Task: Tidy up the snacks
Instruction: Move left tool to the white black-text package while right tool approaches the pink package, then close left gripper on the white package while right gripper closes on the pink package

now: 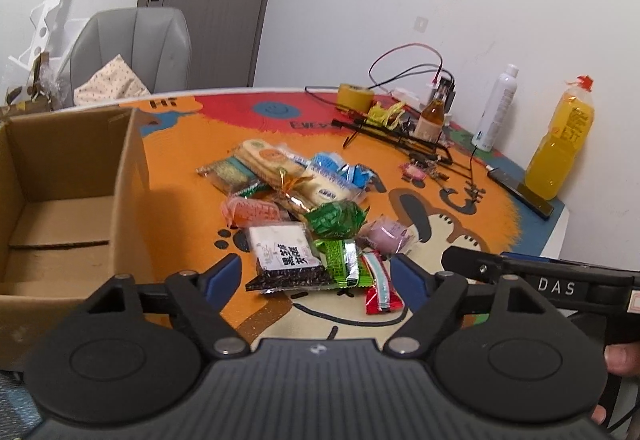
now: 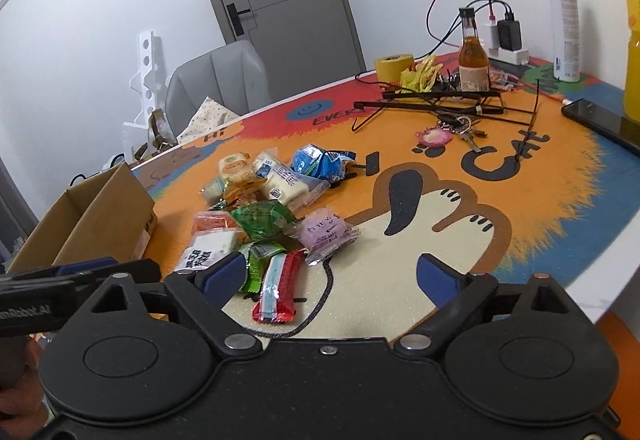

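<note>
Between both wide-open tools (image 1: 316, 280) (image 2: 332, 276), red snack bar (image 2: 276, 290) lengthwise, pointing away.

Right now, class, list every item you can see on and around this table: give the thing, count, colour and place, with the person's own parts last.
cardboard box: one, brown, open and empty, left of the snacks
snack packets: about a dozen, mixed colours, piled mid-table
red packet: one, nearest edge of the pile
tape roll: one, yellow, far side
glass bottle: one, amber, far side
spray bottle: one, white, by the wall
juice bottle: one, yellow, right edge
keys: one bunch, mid-right
chair: one, grey, behind the table
left gripper: open, over the pile
right gripper: open, beside the pile
</note>
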The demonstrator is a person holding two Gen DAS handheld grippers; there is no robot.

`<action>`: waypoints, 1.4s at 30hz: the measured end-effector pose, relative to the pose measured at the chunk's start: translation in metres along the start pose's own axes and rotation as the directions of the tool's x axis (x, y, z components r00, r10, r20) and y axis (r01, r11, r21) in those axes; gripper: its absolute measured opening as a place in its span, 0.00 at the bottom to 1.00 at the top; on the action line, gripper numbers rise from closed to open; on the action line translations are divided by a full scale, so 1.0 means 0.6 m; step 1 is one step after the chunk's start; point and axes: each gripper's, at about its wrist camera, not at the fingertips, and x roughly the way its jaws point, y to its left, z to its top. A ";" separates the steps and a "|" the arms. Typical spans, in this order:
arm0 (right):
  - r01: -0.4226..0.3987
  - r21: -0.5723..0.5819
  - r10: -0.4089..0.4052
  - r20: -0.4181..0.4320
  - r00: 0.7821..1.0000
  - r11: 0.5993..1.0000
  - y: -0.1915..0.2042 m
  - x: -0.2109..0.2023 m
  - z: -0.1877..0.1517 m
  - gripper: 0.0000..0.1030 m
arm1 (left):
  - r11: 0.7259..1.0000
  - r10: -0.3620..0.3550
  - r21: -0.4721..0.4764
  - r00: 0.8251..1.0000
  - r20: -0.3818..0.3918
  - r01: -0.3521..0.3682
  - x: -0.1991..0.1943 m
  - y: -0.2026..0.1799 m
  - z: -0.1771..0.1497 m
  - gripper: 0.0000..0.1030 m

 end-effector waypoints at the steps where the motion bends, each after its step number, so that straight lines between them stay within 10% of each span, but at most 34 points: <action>1: -0.004 0.002 0.004 -0.004 1.000 1.000 -0.003 0.006 0.000 0.86 | 1.000 0.004 -0.002 1.000 -0.006 -0.004 0.008 0.001 0.000 0.74; 37: -0.019 -0.016 0.019 -0.041 0.999 1.000 -0.008 0.153 0.028 0.76 | 0.991 0.129 0.026 0.988 -0.087 -0.128 0.153 0.014 0.001 0.64; 42: 0.004 -0.073 -0.008 -0.051 0.999 0.997 0.003 0.146 0.021 0.57 | 0.990 0.139 0.051 0.986 -0.089 -0.135 0.148 0.008 -0.006 0.64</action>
